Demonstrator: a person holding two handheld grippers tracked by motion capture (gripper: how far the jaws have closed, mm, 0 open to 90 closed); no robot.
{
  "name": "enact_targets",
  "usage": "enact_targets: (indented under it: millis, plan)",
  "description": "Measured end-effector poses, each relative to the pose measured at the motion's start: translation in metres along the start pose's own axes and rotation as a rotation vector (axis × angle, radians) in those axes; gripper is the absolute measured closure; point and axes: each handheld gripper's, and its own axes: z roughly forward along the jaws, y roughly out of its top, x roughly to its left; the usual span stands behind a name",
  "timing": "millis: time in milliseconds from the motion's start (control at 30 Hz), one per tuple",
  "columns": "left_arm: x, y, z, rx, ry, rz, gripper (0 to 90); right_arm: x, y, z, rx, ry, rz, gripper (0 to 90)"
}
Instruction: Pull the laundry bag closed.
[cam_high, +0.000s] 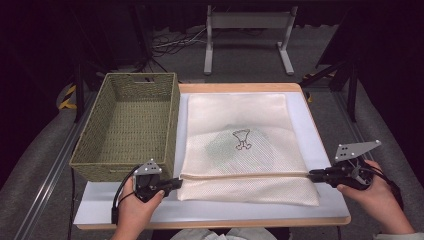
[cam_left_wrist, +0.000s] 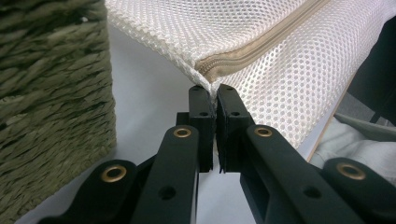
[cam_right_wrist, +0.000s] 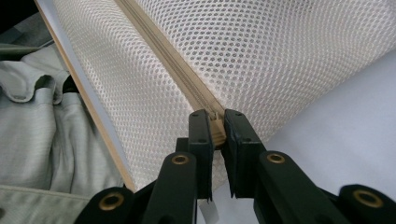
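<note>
At the desk's near edge, our left gripper clamps the mesh laundry bag at its zipper's left end. Our right gripper pinches the zipper pull near the right edge, a woven basket beside the bag, dark floor beyond.

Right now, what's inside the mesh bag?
Through the mesh bag a greenish garment patch and an outlined figure print show. The rest is veiled. Both grippers pinch the zipper ends.

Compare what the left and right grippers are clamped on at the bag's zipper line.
The left gripper pinches the mesh bag at its corner, where the zipper ends; the right gripper grips a beige piece on the zipper itself, at the opposite end. Both are shut and low on the table.
</note>
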Motion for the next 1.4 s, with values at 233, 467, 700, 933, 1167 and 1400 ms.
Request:
enact_targets:
  millis: [233,467,700,933,1167,1400]
  plan:
    - [0.001,0.000,-0.001,0.000,0.003,0.000,86.7,-0.002,-0.005,-0.001,0.015,0.001,0.015,81.5]
    - [0.001,0.000,-0.001,-0.001,0.005,0.008,86.7,-0.002,-0.009,0.000,0.016,0.006,0.023,81.5]
    - [-0.001,-0.001,-0.001,0.006,-0.013,0.021,80.2,-0.003,-0.006,0.003,0.030,0.007,0.034,78.3]
    - [-0.007,-0.002,-0.008,-0.029,-0.027,0.069,46.0,-0.004,-0.005,-0.006,-0.063,-0.016,0.079,58.4]
    - [-0.018,0.005,-0.012,-0.066,-0.067,0.192,40.1,0.004,0.007,-0.003,-0.158,-0.061,0.050,56.0]
    - [-0.017,0.010,-0.017,-0.112,-0.042,0.259,35.5,0.008,0.019,0.003,-0.248,-0.080,0.063,55.7]
